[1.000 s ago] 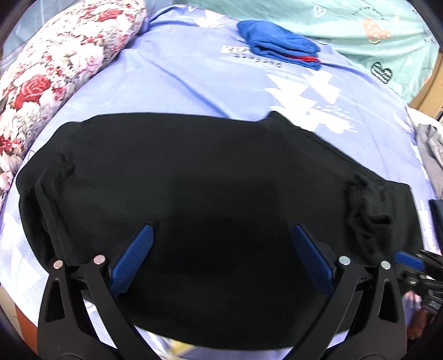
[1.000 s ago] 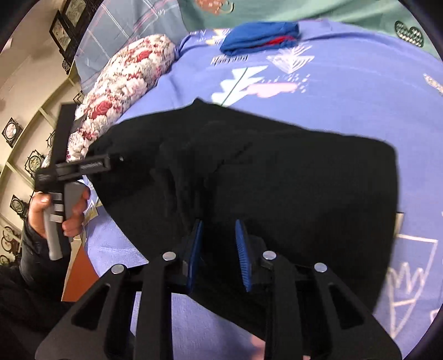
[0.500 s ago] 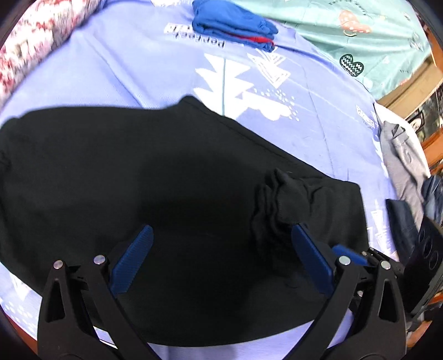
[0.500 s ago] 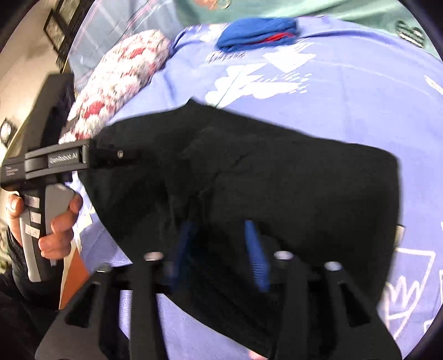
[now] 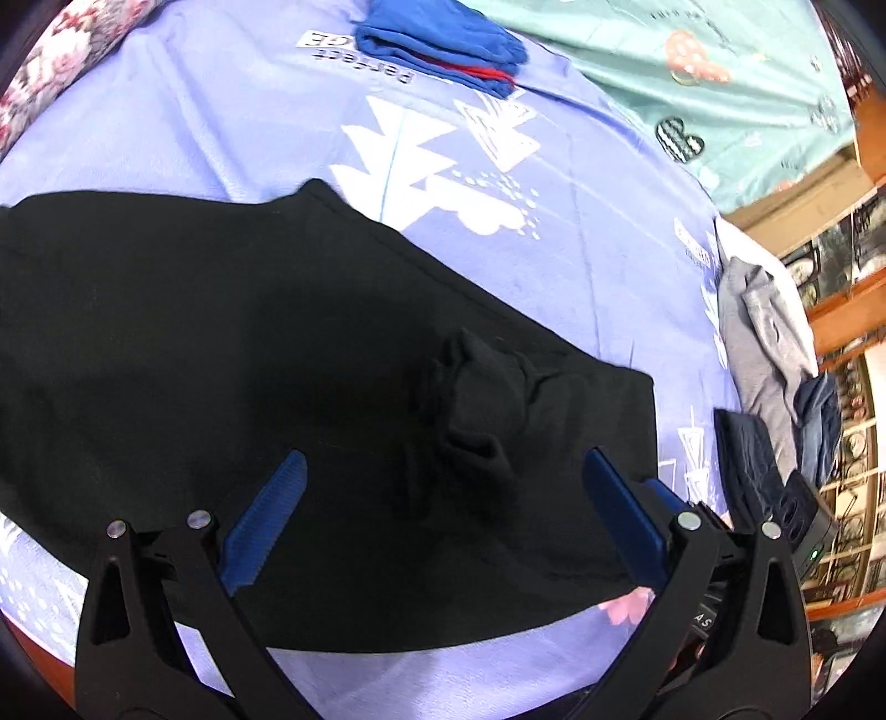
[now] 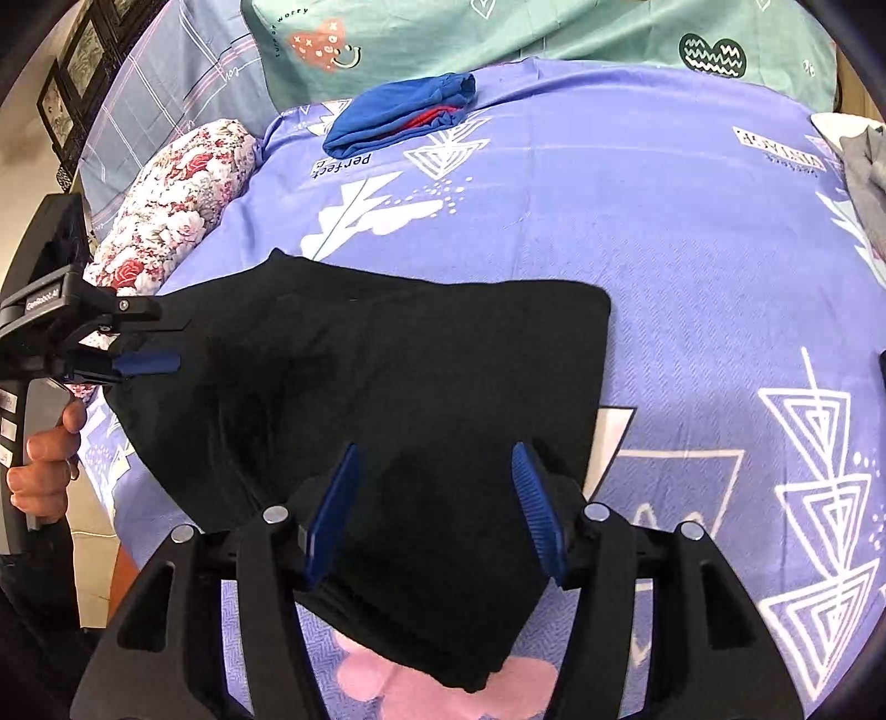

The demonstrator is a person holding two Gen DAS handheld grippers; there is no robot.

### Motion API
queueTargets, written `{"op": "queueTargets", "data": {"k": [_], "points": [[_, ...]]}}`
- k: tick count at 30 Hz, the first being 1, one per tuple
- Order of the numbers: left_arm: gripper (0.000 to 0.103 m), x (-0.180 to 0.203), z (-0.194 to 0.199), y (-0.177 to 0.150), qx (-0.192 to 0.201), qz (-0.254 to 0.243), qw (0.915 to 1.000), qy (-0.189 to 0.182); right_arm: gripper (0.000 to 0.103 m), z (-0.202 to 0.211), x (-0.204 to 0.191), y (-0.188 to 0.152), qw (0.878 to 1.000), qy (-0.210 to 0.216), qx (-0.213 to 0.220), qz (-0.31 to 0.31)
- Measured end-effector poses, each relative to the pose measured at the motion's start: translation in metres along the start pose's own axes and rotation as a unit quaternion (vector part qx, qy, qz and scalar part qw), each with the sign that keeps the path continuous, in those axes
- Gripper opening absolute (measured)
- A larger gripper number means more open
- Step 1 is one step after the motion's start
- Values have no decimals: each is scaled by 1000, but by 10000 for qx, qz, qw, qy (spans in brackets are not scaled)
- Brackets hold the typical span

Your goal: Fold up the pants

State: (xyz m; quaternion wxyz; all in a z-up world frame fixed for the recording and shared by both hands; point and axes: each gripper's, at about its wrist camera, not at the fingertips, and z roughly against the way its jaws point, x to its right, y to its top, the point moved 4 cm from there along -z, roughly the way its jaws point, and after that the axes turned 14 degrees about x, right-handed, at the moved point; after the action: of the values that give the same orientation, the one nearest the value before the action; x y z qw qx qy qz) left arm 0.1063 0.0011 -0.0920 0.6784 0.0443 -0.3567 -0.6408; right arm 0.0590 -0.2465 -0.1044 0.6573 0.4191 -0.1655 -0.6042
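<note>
At the left edge of the right wrist view the left gripper [image 6: 149, 343] hangs with jaws spread. The black pants [image 6: 398, 376] fill the frame's centre on the purple sheet [image 6: 692, 249]. Low in the middle, the right gripper [image 6: 437, 509] gapes, released, over them.

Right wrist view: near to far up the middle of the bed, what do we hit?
Right tongs, open → black pants → bare purple bedsheet → folded blue garment → teal pillow at the head of the bed.
</note>
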Motion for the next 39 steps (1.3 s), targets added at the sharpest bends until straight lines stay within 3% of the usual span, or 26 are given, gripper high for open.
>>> {"op": "queueTargets", "data": {"k": [10,14,19,21,30,32,37,39], "points": [[98,15,-32,-21,-759,94,9966,-302,58,11,6,-1,9998,139,127,-117],[75,20,-41,-29,-995,245,9938,-420,58,13,9,-1,9994,182,185,-217],[48,19,-52,-27,-950,264,9947,-277,59,13,11,-1,9992,216,199,-263],[24,16,-53,-24,-857,346,9956,-173,60,14,12,-1,9991,224,210,-275],[18,32,-12,-6,179,-469,9987,-54,61,21,24,5,9986,31,330,-421],[18,28,-2,3,391,-585,9975,-62,69,23,28,9,9978,-18,387,-543],[19,-3,-12,-3,275,-375,9982,377,71,17,33,16,9966,-159,406,-694],[21,-17,-16,-6,210,-159,9990,365,71,14,32,19,9967,-157,369,-704]]}}
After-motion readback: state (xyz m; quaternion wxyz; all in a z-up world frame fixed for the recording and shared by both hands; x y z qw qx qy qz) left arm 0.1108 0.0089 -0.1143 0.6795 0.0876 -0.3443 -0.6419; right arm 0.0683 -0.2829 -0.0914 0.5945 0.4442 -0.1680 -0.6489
